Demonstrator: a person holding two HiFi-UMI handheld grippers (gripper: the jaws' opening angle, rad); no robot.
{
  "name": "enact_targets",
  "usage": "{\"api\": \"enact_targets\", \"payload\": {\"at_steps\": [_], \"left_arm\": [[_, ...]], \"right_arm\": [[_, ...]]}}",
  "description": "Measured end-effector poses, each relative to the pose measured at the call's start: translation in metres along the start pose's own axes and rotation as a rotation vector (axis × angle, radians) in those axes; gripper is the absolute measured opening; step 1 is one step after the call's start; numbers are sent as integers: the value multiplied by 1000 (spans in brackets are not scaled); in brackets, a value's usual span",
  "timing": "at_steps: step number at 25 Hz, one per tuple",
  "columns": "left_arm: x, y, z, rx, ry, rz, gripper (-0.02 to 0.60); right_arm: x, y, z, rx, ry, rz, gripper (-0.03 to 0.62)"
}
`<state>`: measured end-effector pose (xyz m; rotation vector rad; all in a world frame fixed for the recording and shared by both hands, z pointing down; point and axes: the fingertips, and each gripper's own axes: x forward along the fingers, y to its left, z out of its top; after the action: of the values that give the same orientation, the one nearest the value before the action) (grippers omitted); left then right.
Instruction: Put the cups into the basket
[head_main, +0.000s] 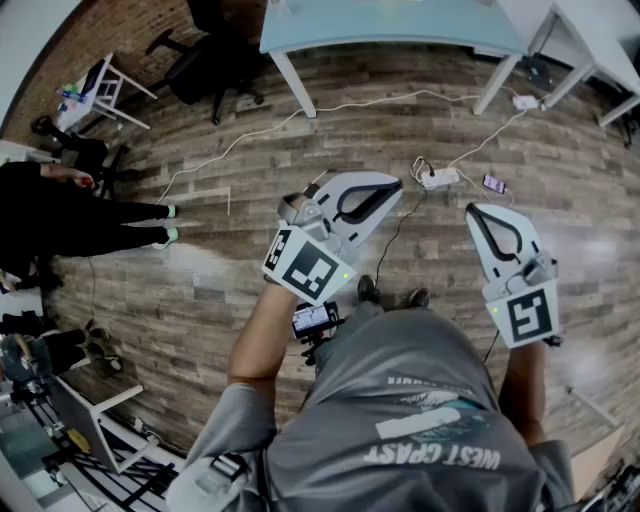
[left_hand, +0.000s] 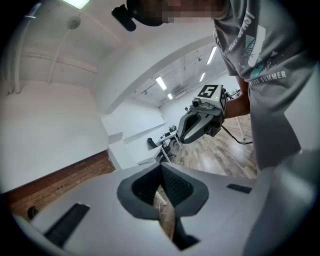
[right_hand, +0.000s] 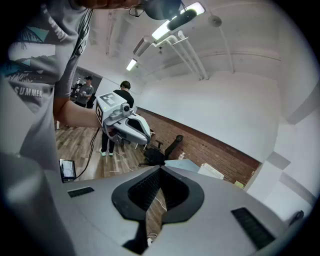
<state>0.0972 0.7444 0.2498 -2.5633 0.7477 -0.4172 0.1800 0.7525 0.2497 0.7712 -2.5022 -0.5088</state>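
Observation:
No cup and no basket shows in any view. In the head view my left gripper (head_main: 392, 186) is held out over the wooden floor, jaws closed together with nothing between them. My right gripper (head_main: 477, 213) is beside it, likewise shut and empty. The left gripper view looks along its own closed jaws (left_hand: 161, 168) toward the room, with the right gripper (left_hand: 199, 123) floating ahead. In the right gripper view its jaws (right_hand: 160, 171) meet at the tip, and the left gripper (right_hand: 126, 122) hangs in front of a person's arm.
A light blue table (head_main: 390, 30) and a white table (head_main: 600, 50) stand at the far side. A black office chair (head_main: 215, 65), a white stool (head_main: 100, 90), a power strip (head_main: 440, 178) with cables and a phone (head_main: 494, 184) lie around. A person in black (head_main: 60, 215) stands at left.

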Motion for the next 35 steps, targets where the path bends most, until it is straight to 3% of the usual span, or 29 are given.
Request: {"api": "enact_targets", "payload": {"at_steps": [15,21,31,35], "left_arm": [[-5,5,-14,-16,-4,2,2],[-4,5,-21,-5,10,-5,2],[4,9,-51,233,182,-22,2],[5,15,-60,259,195,-36,2]], "right_arm": [[16,6,1,-4,9,12,14],[20,6,-2,41,-5,13,15],[41,5,-9,-264,54,-65,14],[56,4,-12,-326,95,-71,14]]}}
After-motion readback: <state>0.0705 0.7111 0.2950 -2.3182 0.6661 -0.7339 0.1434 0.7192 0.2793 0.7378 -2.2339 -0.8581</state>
